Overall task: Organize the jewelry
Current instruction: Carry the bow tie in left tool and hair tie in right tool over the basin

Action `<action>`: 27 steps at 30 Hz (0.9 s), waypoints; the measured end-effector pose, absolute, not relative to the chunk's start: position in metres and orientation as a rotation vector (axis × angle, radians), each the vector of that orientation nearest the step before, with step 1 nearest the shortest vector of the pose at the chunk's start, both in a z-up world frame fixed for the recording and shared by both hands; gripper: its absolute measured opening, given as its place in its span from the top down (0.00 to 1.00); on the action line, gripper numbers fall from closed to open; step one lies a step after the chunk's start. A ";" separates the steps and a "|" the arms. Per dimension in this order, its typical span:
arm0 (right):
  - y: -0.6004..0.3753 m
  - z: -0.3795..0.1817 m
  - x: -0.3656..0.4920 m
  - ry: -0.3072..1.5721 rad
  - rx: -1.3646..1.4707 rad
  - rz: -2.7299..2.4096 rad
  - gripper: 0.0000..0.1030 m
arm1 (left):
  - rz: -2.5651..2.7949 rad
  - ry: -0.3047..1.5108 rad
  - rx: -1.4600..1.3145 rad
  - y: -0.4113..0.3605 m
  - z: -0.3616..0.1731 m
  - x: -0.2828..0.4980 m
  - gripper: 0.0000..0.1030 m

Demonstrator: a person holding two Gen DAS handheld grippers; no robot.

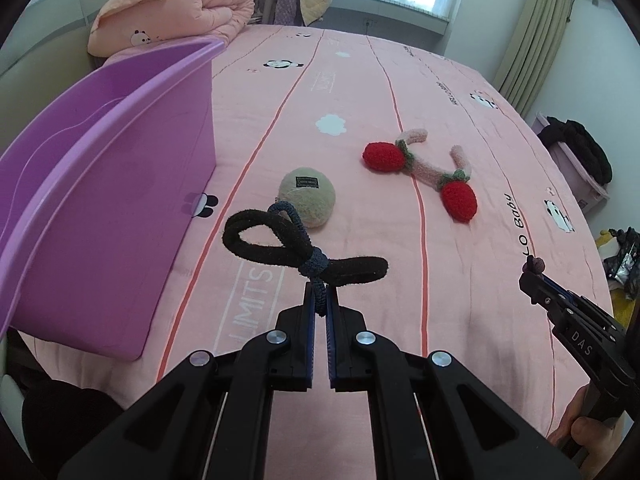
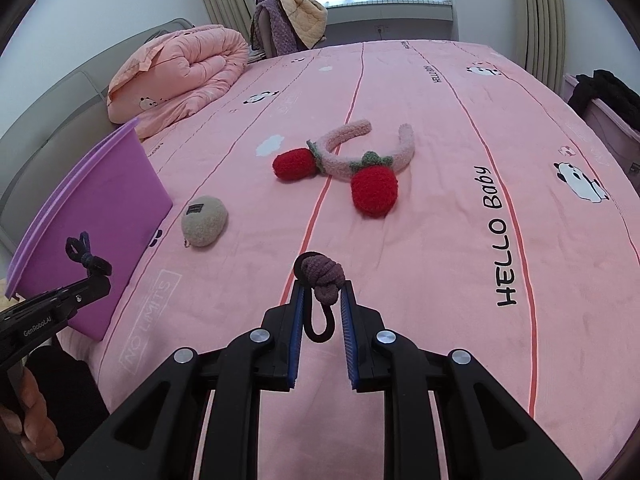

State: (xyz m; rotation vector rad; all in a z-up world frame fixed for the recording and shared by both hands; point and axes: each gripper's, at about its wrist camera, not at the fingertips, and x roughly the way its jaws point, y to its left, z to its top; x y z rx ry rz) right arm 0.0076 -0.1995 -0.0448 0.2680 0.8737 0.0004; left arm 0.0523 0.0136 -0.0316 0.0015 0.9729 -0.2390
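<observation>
Above the pink panda-print bed sheet (image 1: 460, 280), both grippers loaded, mid-carry toward storage

Left gripper (image 1: 320, 300): jaws nearly closed, pinching the knotted middle of a black fabric hair tie wrapped with a dark blue elastic band (image 1: 304, 248); loops stick out either side, clear of the sheet by the look of it. Seen from the right wrist view too, same tie (image 2: 86, 258) held just in front of the purple plastic bin (image 2: 100, 216)

Right gripper (image 2: 322, 292): jaws part-way closed, gripping a mauve knotted fabric hair tie on a dark elastic loop (image 2: 320, 276); knot sits at the tips, loop hangs back between the jaws. Grip looks shallow, mostly on the knot

Still on the bed: round beige fuzzy pouch with a small dark label (image 1: 307, 197), near the bin wall (image 1: 100, 220); pink fluffy headband with two red knitted strawberries (image 2: 352, 160), well apart from the bin, mid-bed

Step in hand, as judged: drop-off of the two hair ties into the bin. Pickup looks done for both, release not yet

Next move needs:
- left tie lifted over the bin rim, bin sits just to the left, then jaws opened above the interior
- right gripper carried across past the beige pouch, same clearance over the rim
- one arm at a time probably, to avoid a clash at the bin mouth

Risk: elastic may snag on the jaw pads at release
</observation>
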 end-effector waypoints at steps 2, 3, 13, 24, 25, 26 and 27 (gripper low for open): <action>-0.193 -0.037 0.002 0.865 0.261 0.010 0.83 | -0.234 0.963 0.001 0.019 -0.025 0.046 0.95; -0.189 -0.034 0.001 0.861 0.258 0.015 0.83 | -0.233 0.958 0.000 0.022 -0.022 0.043 0.95; -0.147 0.006 -0.010 0.817 0.217 0.098 0.83 | -0.210 0.930 -0.048 0.057 0.009 0.025 0.95; -0.076 0.050 0.029 0.767 0.170 0.285 0.83 | -0.090 0.891 -0.130 0.132 0.043 0.031 0.95; -0.067 0.054 0.034 0.763 0.165 0.303 0.83 | -0.075 0.888 -0.140 0.141 0.046 0.034 0.95; -0.058 0.057 0.040 0.758 0.161 0.323 0.83 | -0.058 0.884 -0.146 0.148 0.048 0.038 0.95; -0.048 0.060 0.046 0.755 0.158 0.345 0.83 | -0.038 0.877 -0.150 0.158 0.052 0.042 0.95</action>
